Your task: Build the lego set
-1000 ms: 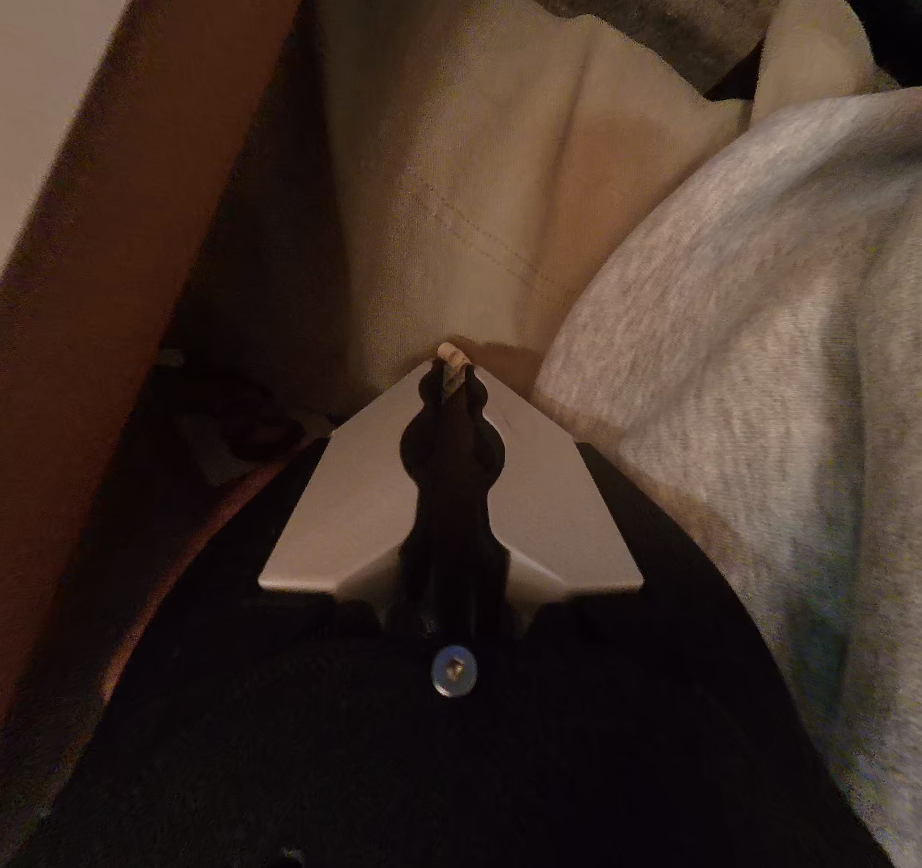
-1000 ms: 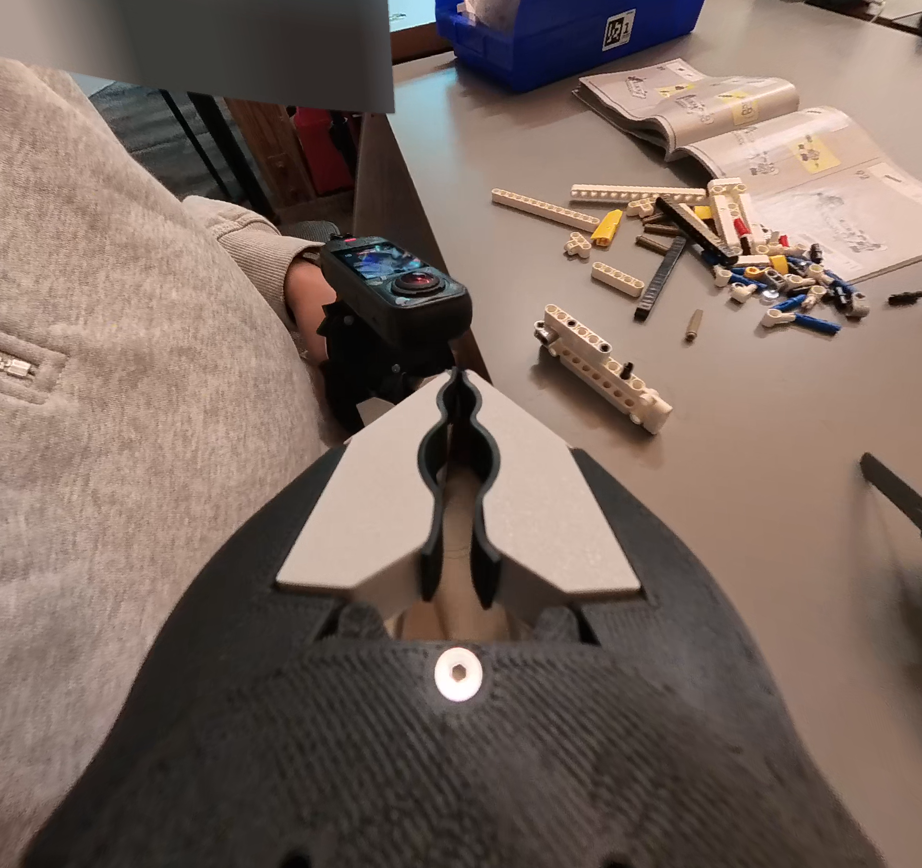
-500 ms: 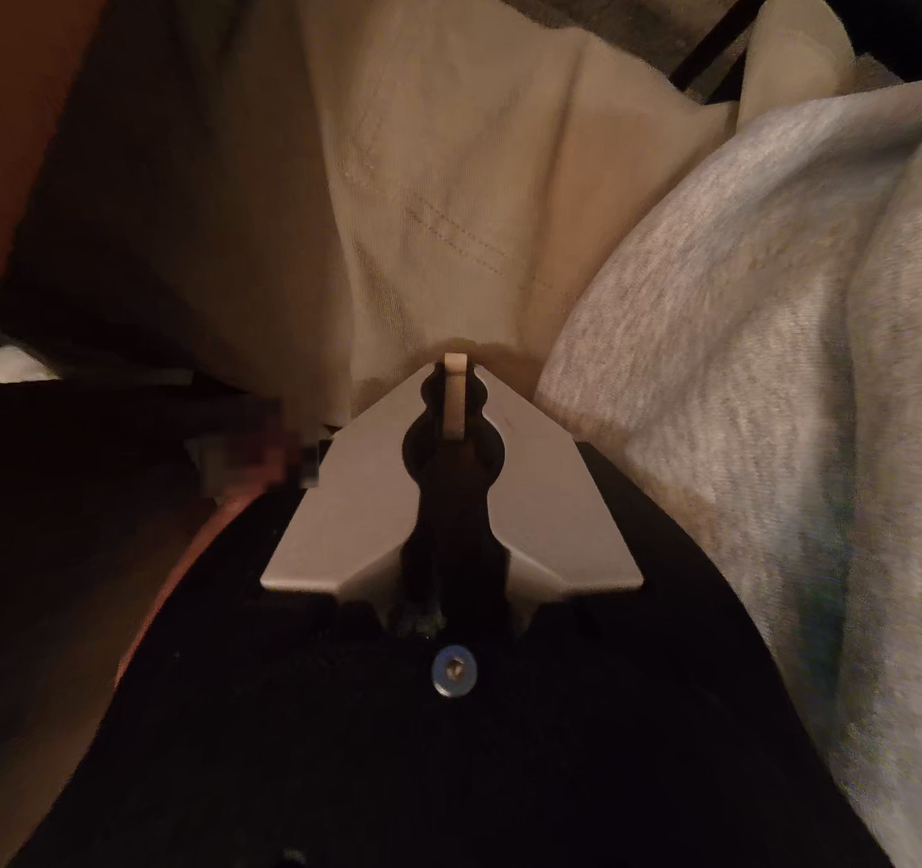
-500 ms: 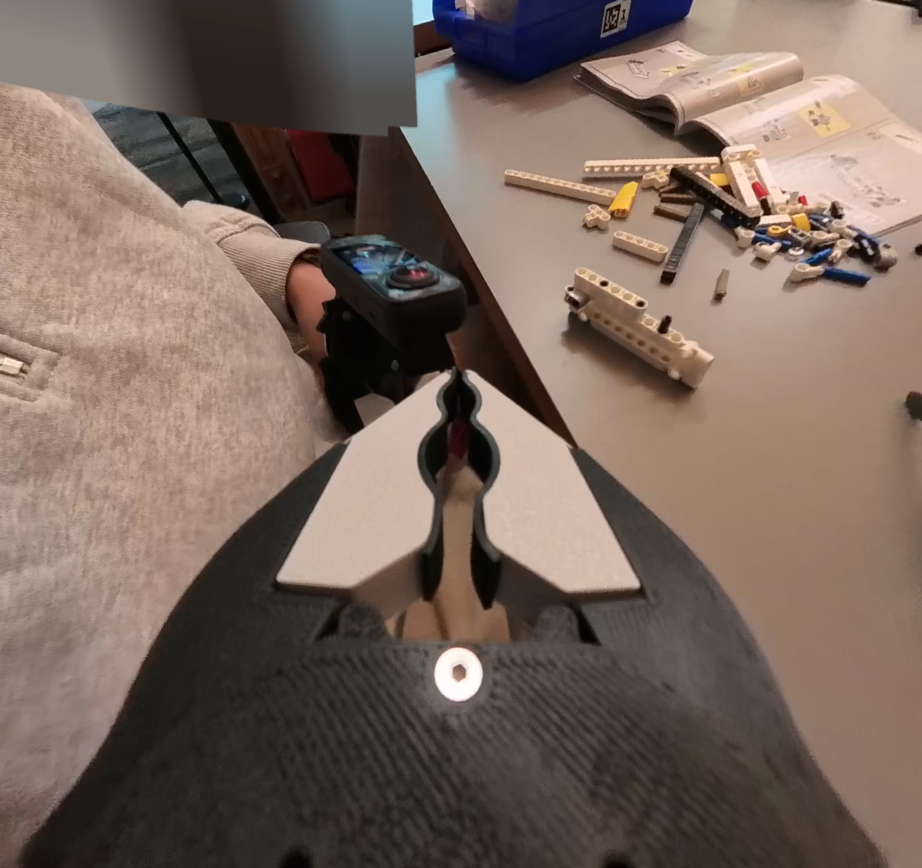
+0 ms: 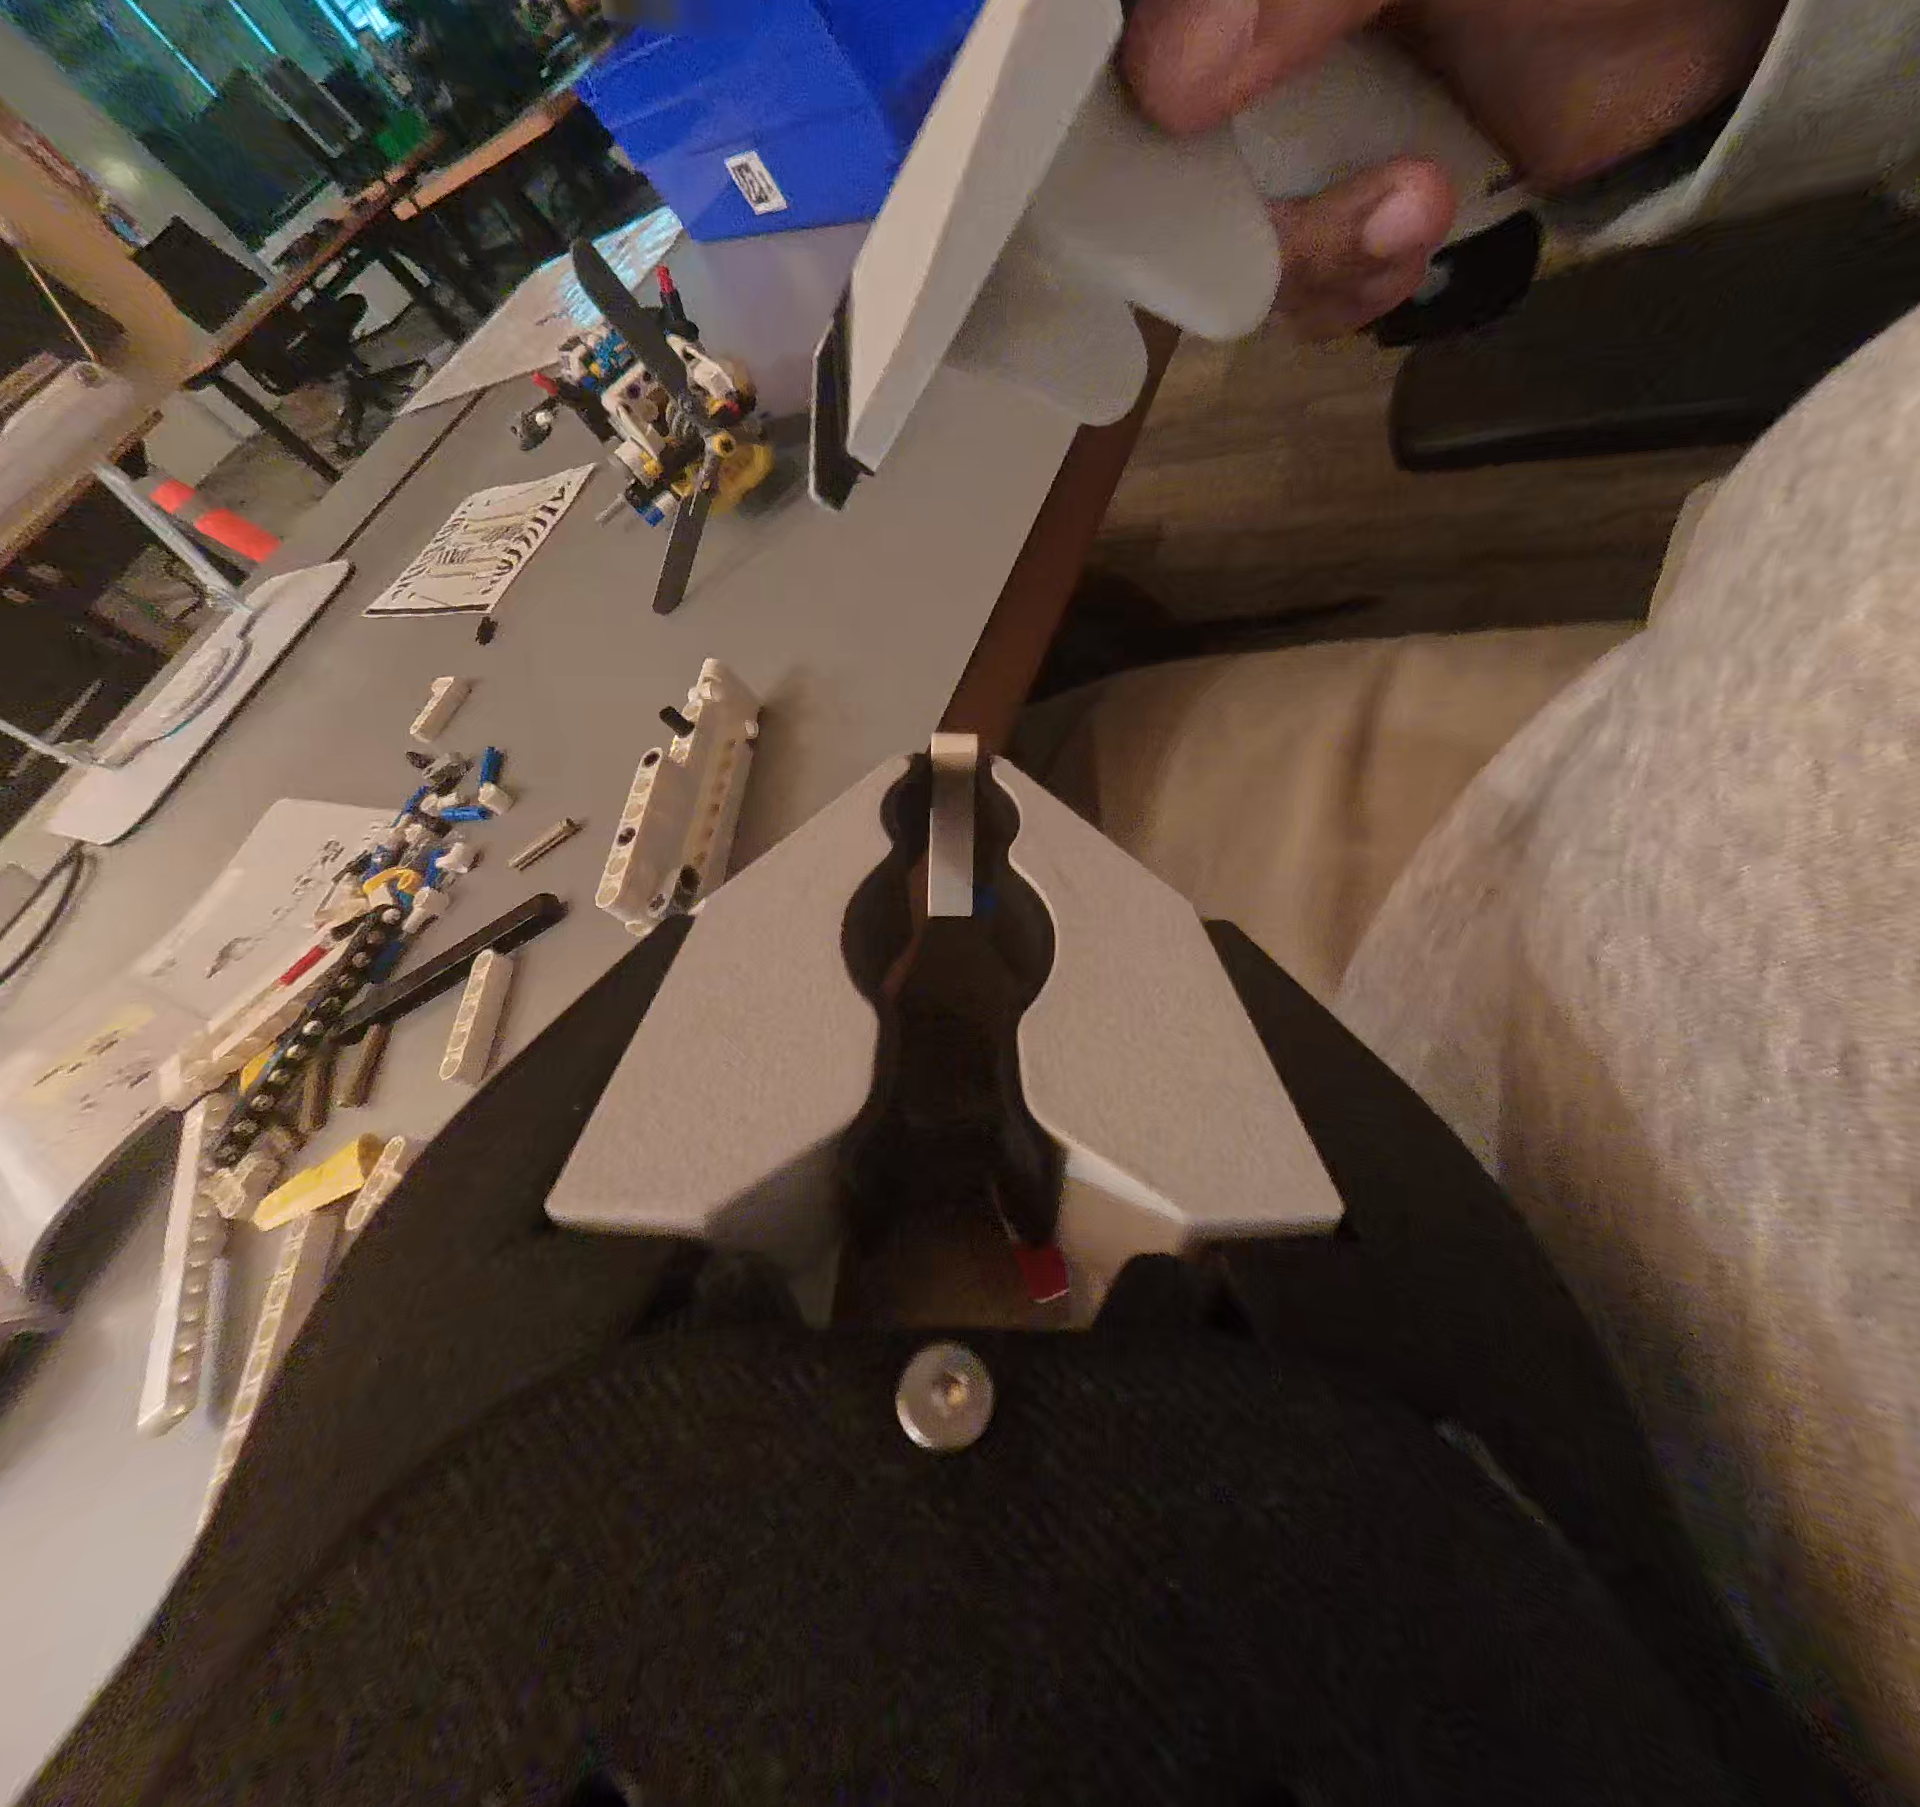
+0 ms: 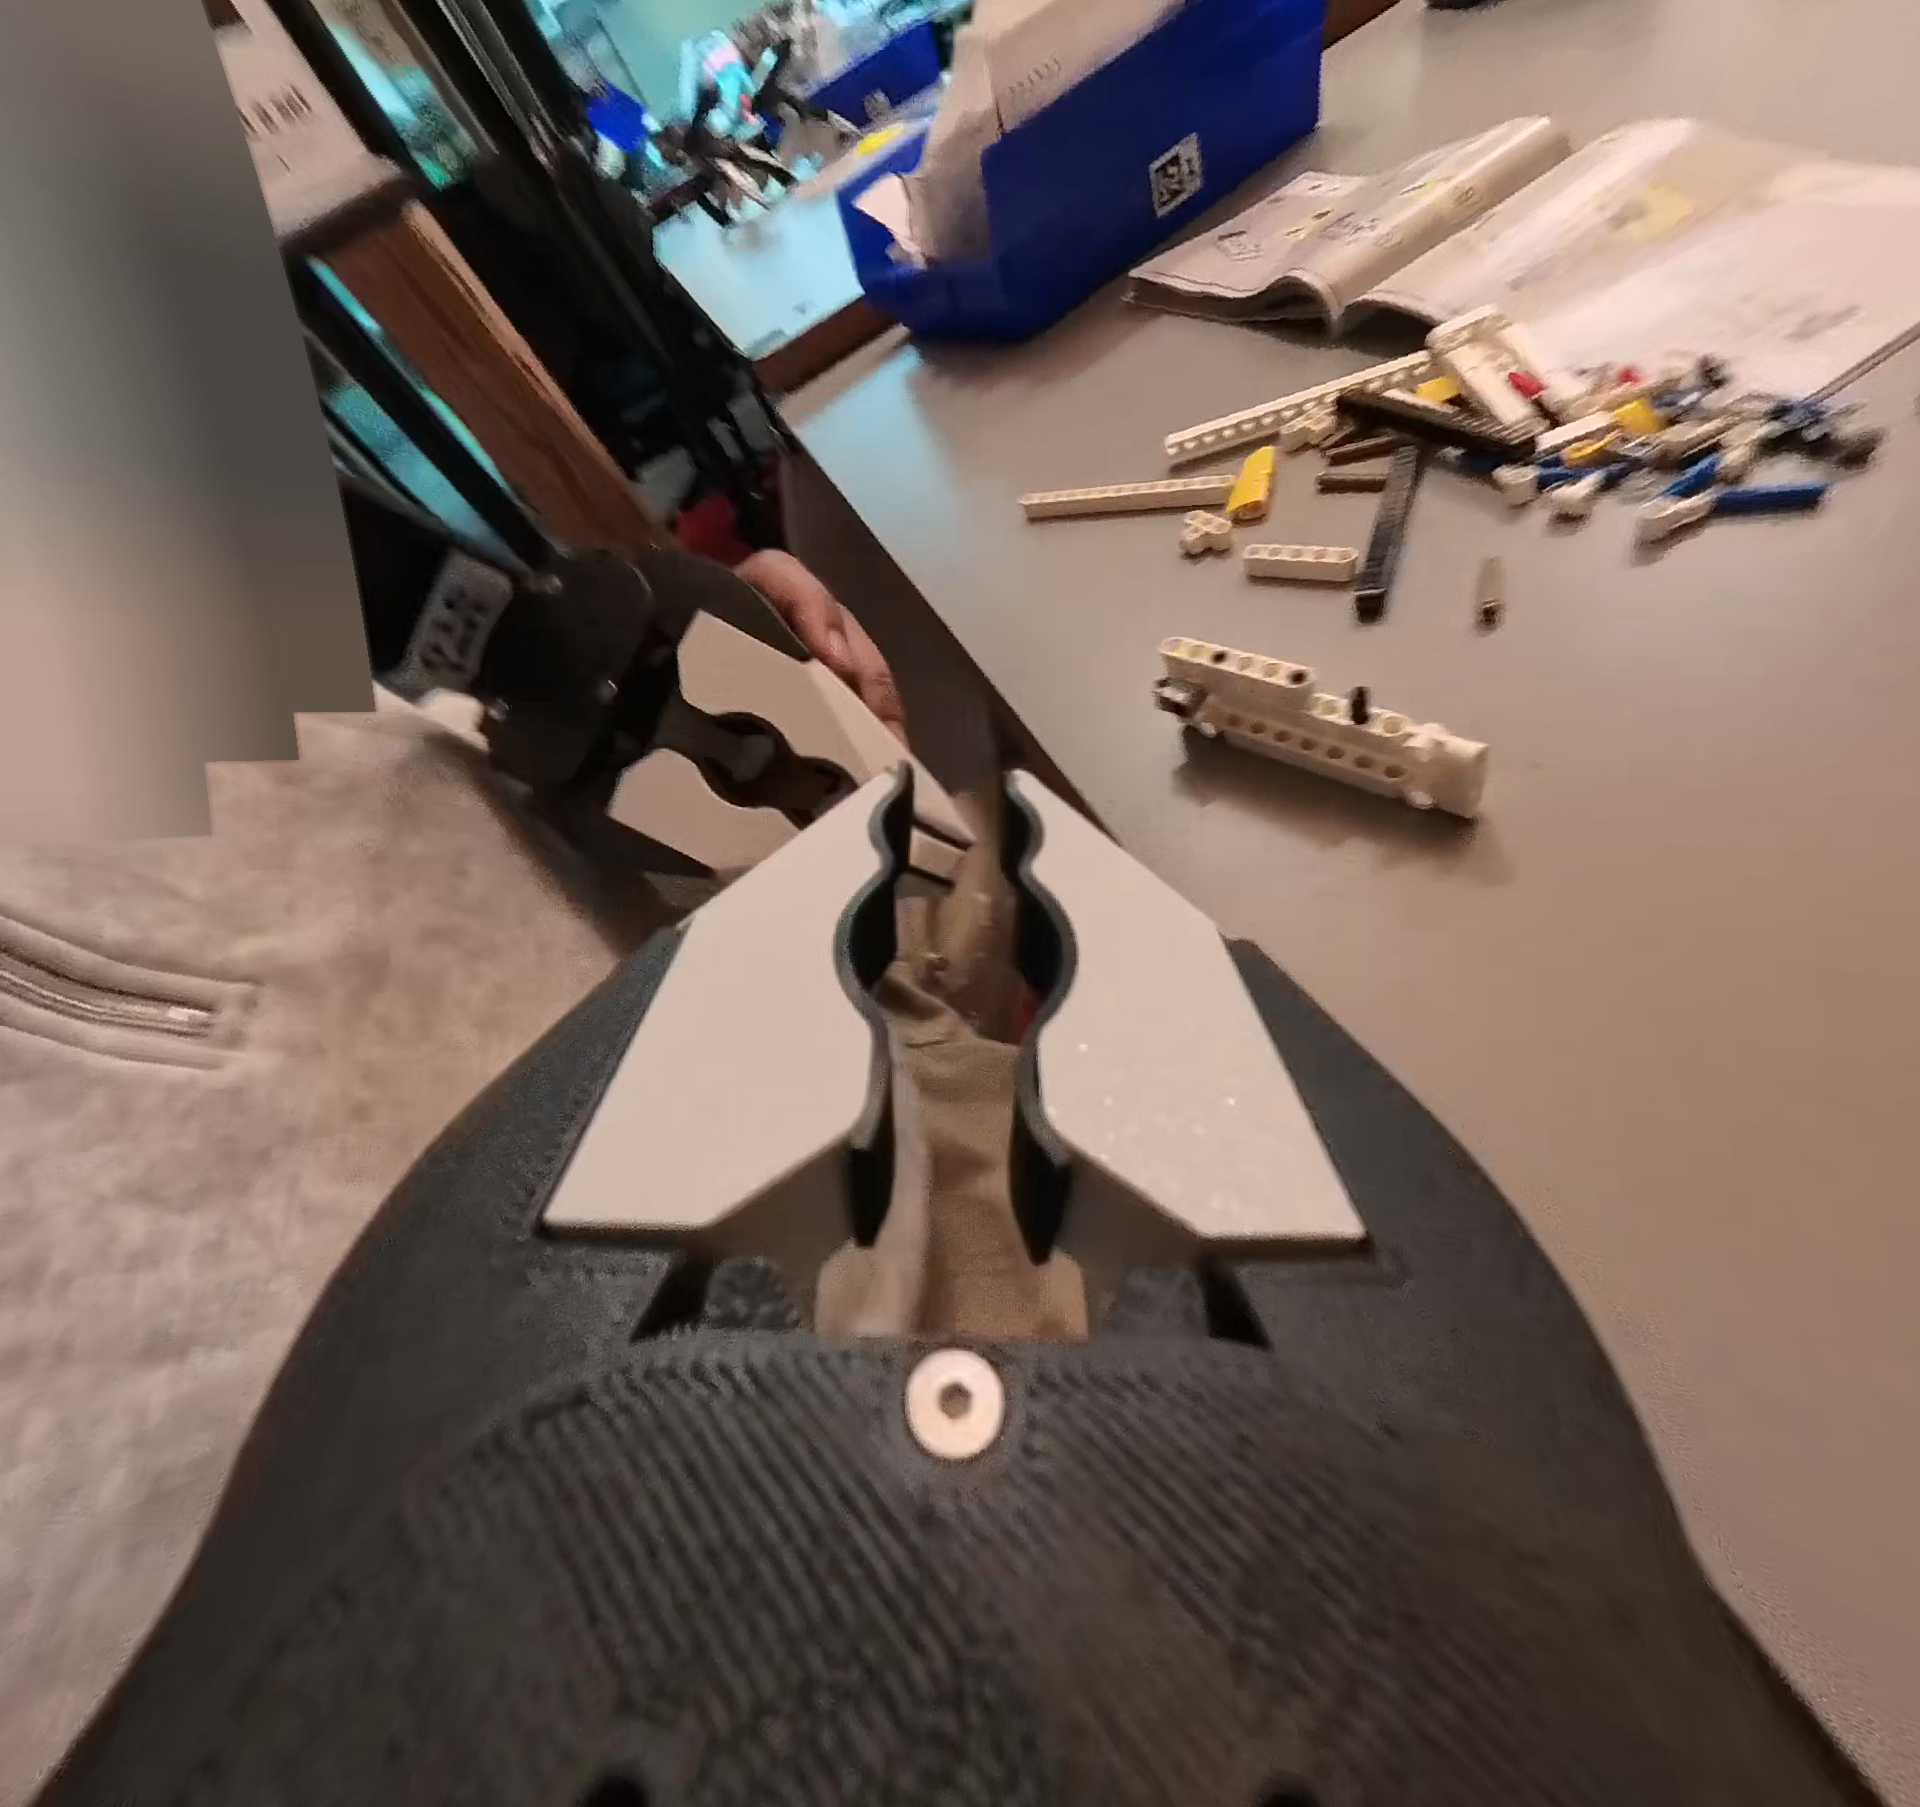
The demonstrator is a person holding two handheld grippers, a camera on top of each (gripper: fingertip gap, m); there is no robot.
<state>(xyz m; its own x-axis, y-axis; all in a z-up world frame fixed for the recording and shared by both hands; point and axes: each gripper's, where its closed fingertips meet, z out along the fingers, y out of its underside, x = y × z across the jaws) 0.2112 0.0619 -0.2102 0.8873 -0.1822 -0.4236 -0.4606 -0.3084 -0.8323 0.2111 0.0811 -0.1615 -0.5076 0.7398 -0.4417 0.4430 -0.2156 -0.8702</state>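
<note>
Held piece: a small white lego piece (image 5: 952, 822) stands upright, pinched between the fingers of my left gripper (image 5: 952, 770), off the bench edge and over my lap.

White sub-assembly: a short build of white beams (image 6: 1320, 723) with a black pin standing out of it lies on the bench (image 6: 1558, 1030), near the front edge and apart from the loose pile.

Loose parts: a heap of white, black, yellow and blue pieces (image 6: 1538, 427) lies farther back, part of it on the open instruction booklet (image 6: 1558, 230); many are unused.

Finished part: a propeller model (image 5: 665, 407) stands far down the bench, beside a sheet printed with black stripes (image 5: 483, 552).

Progress: as I judge it, one section is built and the white sub-assembly is only begun; most of the pile has yet to go on, so much is left.

Left fingers: clenched on the white piece.

Right fingers: my right gripper (image 6: 956, 801) has its fingers close together with a narrow gap; I see nothing lego between them, only cloth and the bench edge behind.

Next, as I judge: bring the held piece up to the white sub-assembly and press it on.

Surroundings: a blue bin (image 6: 1091, 188) of papers sits behind the booklet.
</note>
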